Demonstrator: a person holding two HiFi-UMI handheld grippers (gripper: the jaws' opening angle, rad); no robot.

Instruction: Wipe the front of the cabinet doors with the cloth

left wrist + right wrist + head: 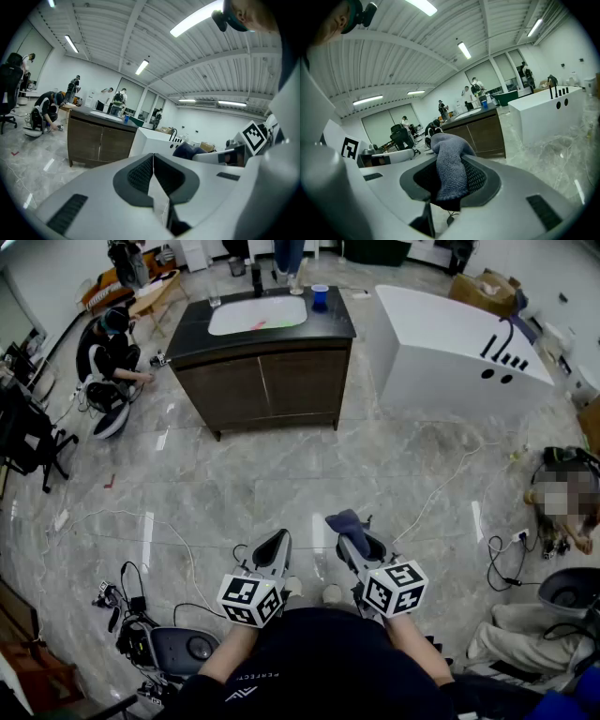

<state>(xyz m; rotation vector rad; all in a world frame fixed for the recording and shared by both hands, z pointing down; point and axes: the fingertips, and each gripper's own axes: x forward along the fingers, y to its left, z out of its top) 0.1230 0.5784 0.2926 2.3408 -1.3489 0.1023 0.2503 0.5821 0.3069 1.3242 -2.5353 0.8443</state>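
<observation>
A dark brown cabinet (264,382) with two front doors and a white sink top stands across the floor, far ahead of both grippers; it also shows in the left gripper view (98,143) and the right gripper view (480,133). My right gripper (349,531) is shut on a blue-grey cloth (450,171), which bulges out over its jaws (345,519). My left gripper (274,546) is shut with nothing in it, its jaws meeting in a line (153,176). Both are held low, close to my body.
A large white tub-like unit (455,352) stands right of the cabinet. A person crouches at the left (112,348). Cables (441,488) trail over the marble floor, with gear at the lower left (164,648) and right (562,592). A blue cup (320,296) sits on the countertop.
</observation>
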